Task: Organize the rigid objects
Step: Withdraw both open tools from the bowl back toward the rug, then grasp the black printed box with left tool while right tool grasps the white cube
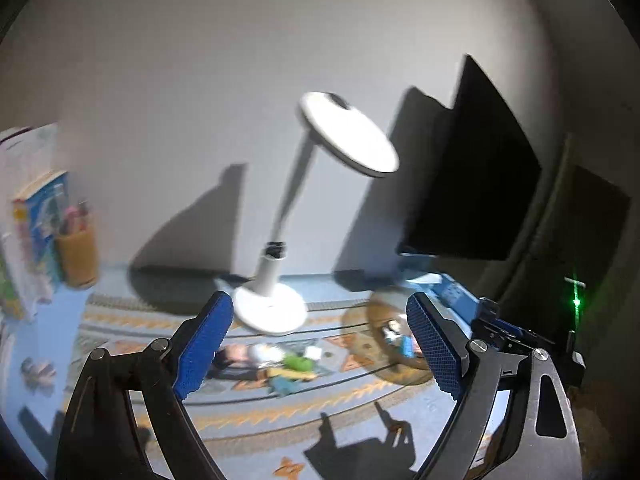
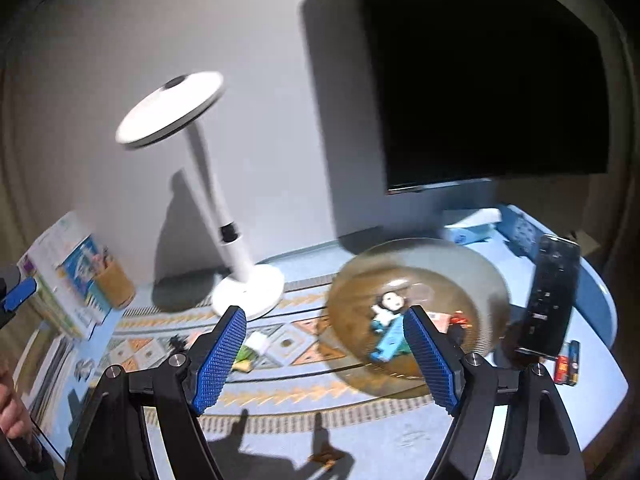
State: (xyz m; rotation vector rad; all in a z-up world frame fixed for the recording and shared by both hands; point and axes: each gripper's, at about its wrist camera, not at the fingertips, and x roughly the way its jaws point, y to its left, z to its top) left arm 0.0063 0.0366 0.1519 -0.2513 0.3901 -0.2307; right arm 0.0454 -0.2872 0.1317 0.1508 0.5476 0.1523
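Small toys lie blurred on the patterned mat (image 1: 256, 408): a green piece (image 1: 298, 362) among several others. A brown glass plate (image 2: 424, 256) to the right holds a black-and-white figure (image 2: 390, 304) and a light-blue piece (image 2: 390, 340). My left gripper (image 1: 319, 304) is open and empty above the mat, with the toy heap below its gap. My right gripper (image 2: 325, 314) is also open and empty, just left of the plate. A white and green piece (image 2: 252, 348) lies by its left finger.
A white desk lamp (image 2: 248, 288) stands at the back centre and a dark monitor (image 2: 480, 80) at the right. A black remote (image 2: 552, 296) and batteries (image 2: 568, 364) lie right of the plate. A pen cup (image 2: 116, 284) and books (image 2: 60, 276) stand left. A hand (image 2: 12, 412) shows at the left edge.
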